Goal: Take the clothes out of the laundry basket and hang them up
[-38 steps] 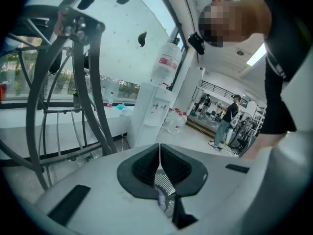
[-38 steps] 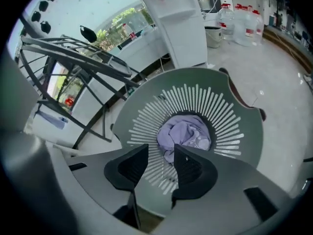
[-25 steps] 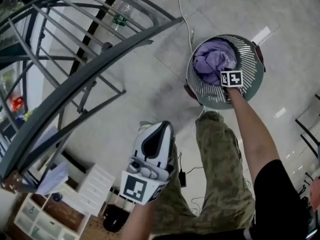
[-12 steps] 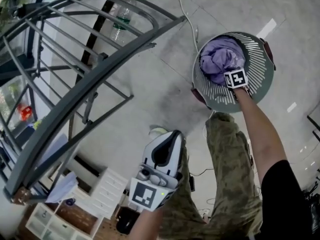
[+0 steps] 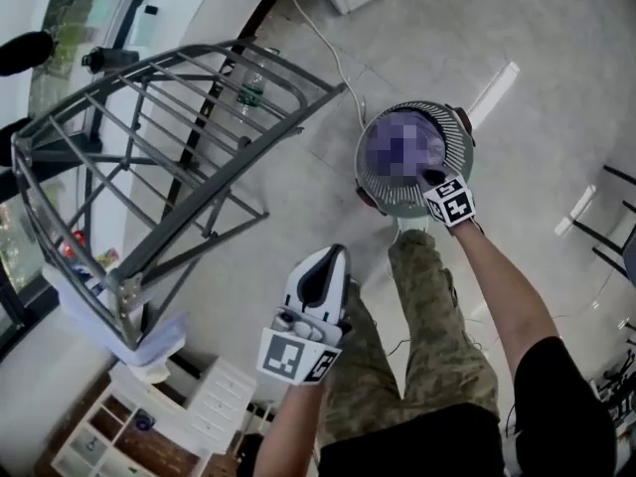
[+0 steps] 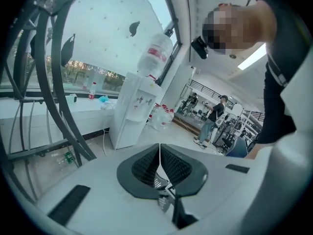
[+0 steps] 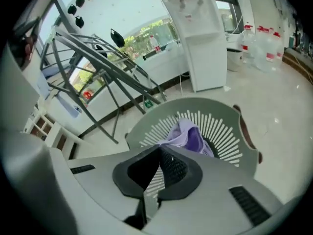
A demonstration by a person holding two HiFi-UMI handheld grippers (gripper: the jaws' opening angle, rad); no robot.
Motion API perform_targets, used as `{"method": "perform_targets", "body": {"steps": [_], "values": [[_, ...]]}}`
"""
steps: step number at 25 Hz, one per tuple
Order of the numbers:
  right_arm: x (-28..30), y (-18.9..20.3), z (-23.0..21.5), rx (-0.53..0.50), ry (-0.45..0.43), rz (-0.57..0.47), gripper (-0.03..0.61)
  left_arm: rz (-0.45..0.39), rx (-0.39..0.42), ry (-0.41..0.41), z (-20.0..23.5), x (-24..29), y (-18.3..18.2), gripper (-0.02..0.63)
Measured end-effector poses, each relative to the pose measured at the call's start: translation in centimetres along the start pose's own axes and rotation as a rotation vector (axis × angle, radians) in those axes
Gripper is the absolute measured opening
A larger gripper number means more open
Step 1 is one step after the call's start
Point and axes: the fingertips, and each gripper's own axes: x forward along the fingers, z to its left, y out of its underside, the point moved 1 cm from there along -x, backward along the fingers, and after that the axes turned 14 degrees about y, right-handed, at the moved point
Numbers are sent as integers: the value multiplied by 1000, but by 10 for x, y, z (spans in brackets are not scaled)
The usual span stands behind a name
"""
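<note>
The grey slatted laundry basket point(image 5: 382, 199) stands on the floor ahead of my feet, with purple clothes point(image 5: 402, 147) bunched inside. My right gripper point(image 5: 427, 176) reaches over its near rim. In the right gripper view the basket point(image 7: 222, 131) lies just beyond the jaws. A fold of the purple garment point(image 7: 194, 139) runs up into the tips of the right gripper point(image 7: 160, 146), which is shut on it. My left gripper point(image 5: 333, 252) is held up near my body, shut and empty point(image 6: 159, 145). The grey drying rack point(image 5: 179, 157) stands to the left.
A water dispenser point(image 7: 200, 48) stands by the window wall behind the basket. A cable point(image 5: 318, 43) trails over the floor and a bottle point(image 5: 250, 89) lies under the rack. White drawers point(image 5: 189, 386) sit at lower left. People stand far off point(image 6: 213, 116).
My right gripper has closed on the purple cloth and drawn back toward the basket's near rim. The head view has pulled away, showing more of the rack. The left gripper stays shut.
</note>
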Motion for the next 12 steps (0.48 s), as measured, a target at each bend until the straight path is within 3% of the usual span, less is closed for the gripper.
{"method": "perform_targets", "body": {"steps": [6, 12], "values": [[-154, -60, 19, -47, 2, -112, 2, 15, 6, -37, -44, -62, -34, 9], [-308, -143, 51, -65, 24, -251, 0, -29, 16, 3, -71, -115, -65, 9]]}}
